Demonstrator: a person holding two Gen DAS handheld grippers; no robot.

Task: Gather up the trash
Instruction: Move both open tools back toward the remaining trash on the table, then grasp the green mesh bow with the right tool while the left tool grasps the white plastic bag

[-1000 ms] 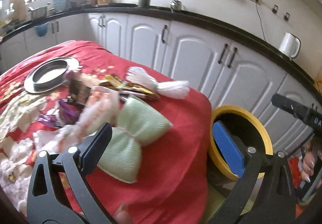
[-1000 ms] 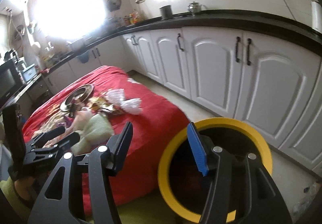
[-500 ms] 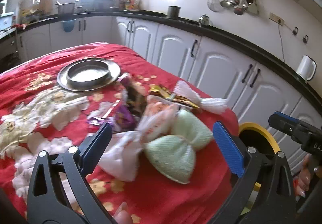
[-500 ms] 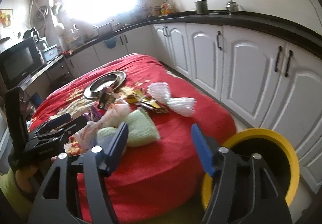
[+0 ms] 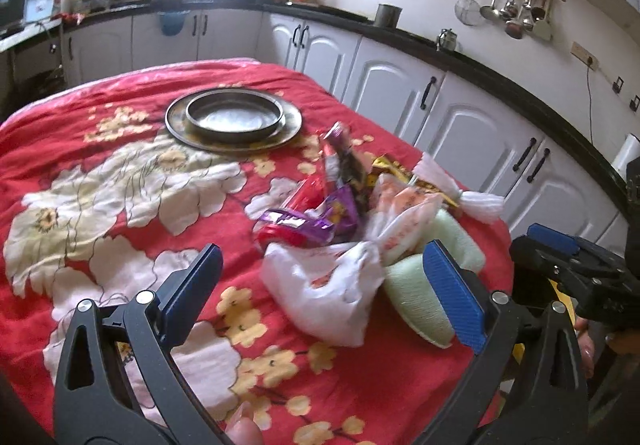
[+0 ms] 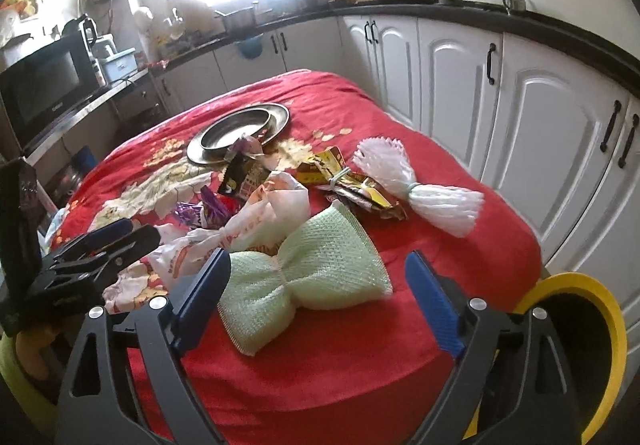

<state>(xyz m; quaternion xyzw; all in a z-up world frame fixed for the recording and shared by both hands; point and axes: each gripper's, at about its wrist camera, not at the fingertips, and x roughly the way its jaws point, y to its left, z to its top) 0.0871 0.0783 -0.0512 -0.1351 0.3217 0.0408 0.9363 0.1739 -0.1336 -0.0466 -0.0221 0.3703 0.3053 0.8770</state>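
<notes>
The round yellow-rimmed black bin at the lower right of the right wrist view is cut by the frame edge and partly hidden behind the gripper frame. Print on the crumpled purple and red wrappers is too blurred to read.

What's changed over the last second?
Both hand-held grippers, left and right, swung from the yellow bin back over the table; the right now frames the green mesh bundle. Both remain open and empty. The trash pile hasn't moved.
</notes>
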